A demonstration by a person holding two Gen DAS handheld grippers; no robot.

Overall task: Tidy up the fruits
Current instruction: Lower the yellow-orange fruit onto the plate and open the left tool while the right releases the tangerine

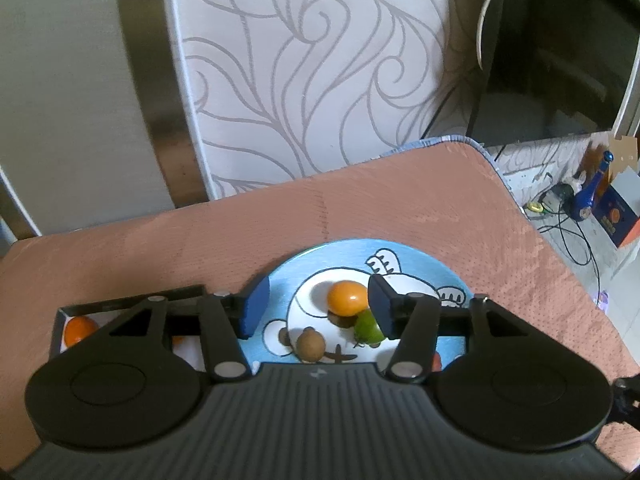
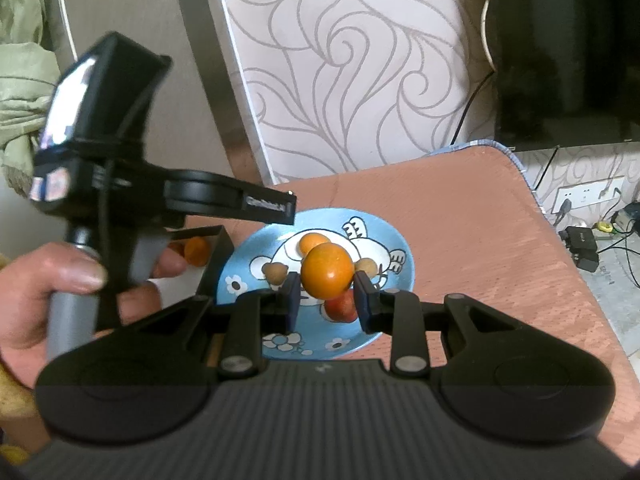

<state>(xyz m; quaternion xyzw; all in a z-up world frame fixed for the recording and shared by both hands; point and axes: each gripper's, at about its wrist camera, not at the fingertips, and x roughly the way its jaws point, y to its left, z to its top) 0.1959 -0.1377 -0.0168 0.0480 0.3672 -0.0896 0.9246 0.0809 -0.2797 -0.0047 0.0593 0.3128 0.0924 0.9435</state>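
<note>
Left wrist: salmon-pink textured table mat (image 1: 400,208) under a round blue cartoon-print plate (image 1: 416,258); swirl-patterned white panel (image 1: 312,72) behind; left gripper (image 1: 316,308) spread wide, empty, above the plate; shiny orange round fruit (image 1: 347,298), green fruit (image 1: 369,327), small brown round fruit (image 1: 309,345) on the plate; black tray (image 1: 132,300) left of it holds another orange fruit (image 1: 80,330).

Right wrist: right gripper (image 2: 327,294) clamped on a large orange fruit (image 2: 327,270), lifted over the plate (image 2: 248,264); red fruit (image 2: 341,307) below it, seen only here; round fruit, no clear long axis.
</note>
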